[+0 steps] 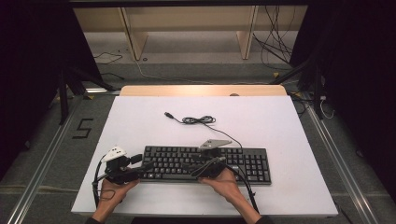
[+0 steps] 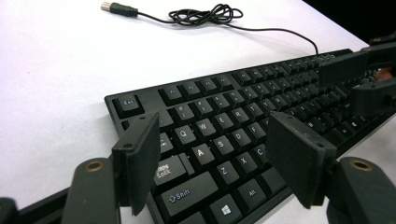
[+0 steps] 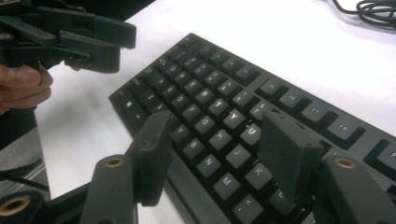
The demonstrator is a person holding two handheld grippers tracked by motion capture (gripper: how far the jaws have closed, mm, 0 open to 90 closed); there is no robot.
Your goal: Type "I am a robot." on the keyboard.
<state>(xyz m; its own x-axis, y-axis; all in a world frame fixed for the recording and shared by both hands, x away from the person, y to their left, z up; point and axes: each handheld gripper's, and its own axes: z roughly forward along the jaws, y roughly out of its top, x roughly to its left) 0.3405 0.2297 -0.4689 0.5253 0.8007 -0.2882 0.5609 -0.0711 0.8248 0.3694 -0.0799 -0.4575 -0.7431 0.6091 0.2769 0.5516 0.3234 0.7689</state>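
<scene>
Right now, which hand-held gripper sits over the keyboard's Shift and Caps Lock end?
The left hand-held gripper, open at the keyboard's left end; the right hand-held gripper is open above the middle letter keys.

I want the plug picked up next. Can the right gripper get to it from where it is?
Probably yes. The right gripper is open over the keyboard, and bare table lies around the plug; only the coiled cable lies nearby.

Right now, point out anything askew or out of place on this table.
Nothing is damaged or spilled. The black plastic keyboard lies square to the white table; its thin black cable sits loosely bunched behind it, USB plug unconnected.
</scene>
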